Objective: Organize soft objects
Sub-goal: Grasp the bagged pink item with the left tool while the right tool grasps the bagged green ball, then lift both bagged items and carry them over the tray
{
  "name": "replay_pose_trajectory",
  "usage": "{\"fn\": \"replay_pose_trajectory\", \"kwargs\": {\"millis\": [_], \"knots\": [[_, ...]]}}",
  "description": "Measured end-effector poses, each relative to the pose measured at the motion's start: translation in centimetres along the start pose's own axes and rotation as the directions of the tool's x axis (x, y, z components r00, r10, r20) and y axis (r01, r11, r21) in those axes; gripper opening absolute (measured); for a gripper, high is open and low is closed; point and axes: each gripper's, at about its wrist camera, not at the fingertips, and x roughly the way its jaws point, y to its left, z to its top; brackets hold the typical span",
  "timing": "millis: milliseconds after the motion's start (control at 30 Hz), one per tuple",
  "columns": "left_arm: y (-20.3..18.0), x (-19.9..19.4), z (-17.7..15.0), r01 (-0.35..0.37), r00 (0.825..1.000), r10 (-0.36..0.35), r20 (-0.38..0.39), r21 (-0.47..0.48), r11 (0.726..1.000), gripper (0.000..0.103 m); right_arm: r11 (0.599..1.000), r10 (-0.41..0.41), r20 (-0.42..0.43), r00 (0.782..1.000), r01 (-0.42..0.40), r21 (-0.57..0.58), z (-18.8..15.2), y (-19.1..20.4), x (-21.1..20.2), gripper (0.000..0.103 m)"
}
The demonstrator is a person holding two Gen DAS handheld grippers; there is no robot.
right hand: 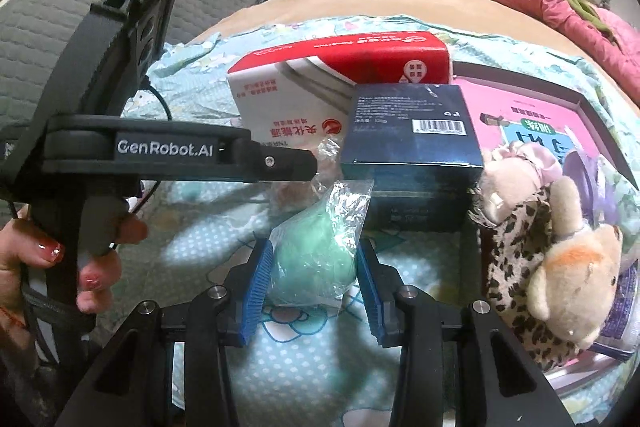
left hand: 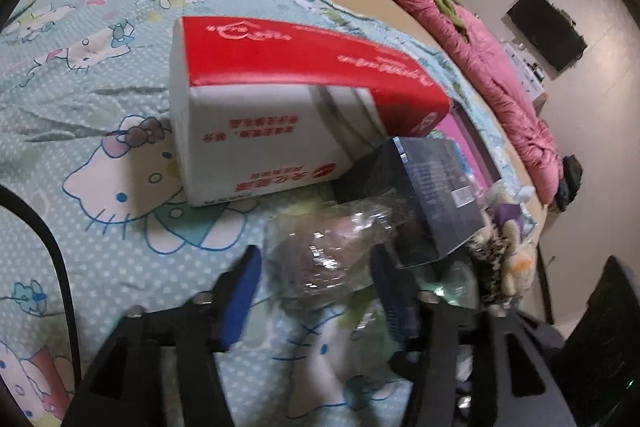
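In the right wrist view my right gripper [right hand: 315,291] is shut on a pale green soft thing in a clear plastic bag [right hand: 320,259]; both blue pads press its sides just above the sheet. In the left wrist view, which is blurred, my left gripper [left hand: 316,287] stands open around a second clear bag [left hand: 328,251] with something pinkish-brown inside. Its left pad [left hand: 240,291] is clear of that bag. From the right wrist view the left gripper [right hand: 310,169] reaches in from the left, tips at that crinkled bag [right hand: 328,149]. A hand [right hand: 48,255] holds its grip.
A red and white carton [left hand: 280,99] and a dark blue box [right hand: 412,131] stand just behind the bags on the cartoon-cat bedsheet [left hand: 100,115]. Plush toys in leopard print [right hand: 532,251] lie on a pink boxed book [right hand: 532,107] at right. A pink duvet [left hand: 500,67] lines the far edge.
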Motion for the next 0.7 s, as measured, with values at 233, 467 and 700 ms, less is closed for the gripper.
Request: {"fn": "replay_pose_trajectory", "kwargs": {"millis": [233,467,700], "knots": [[0.7,0.9,0.5,0.071,0.997,-0.071,0.0,-0.029,0.997,0.067,1.0,0.006,-0.011,1.0,-0.006,0.005,-0.2,0.2,-0.3,0.044],[0.4,1.7,0.8,0.106,0.994,-0.106,0.0,-0.023,0.994,0.057,1.0,0.004,-0.011,1.0,-0.004,0.001,-0.3,0.5,-0.3,0.044],[-0.8,1.1,0.4,0.05,0.998,-0.051,0.021,0.034,0.998,0.047,1.0,0.0,0.008,1.0,0.0,-0.004,-0.2,0.7,-1.0,0.044]]}}
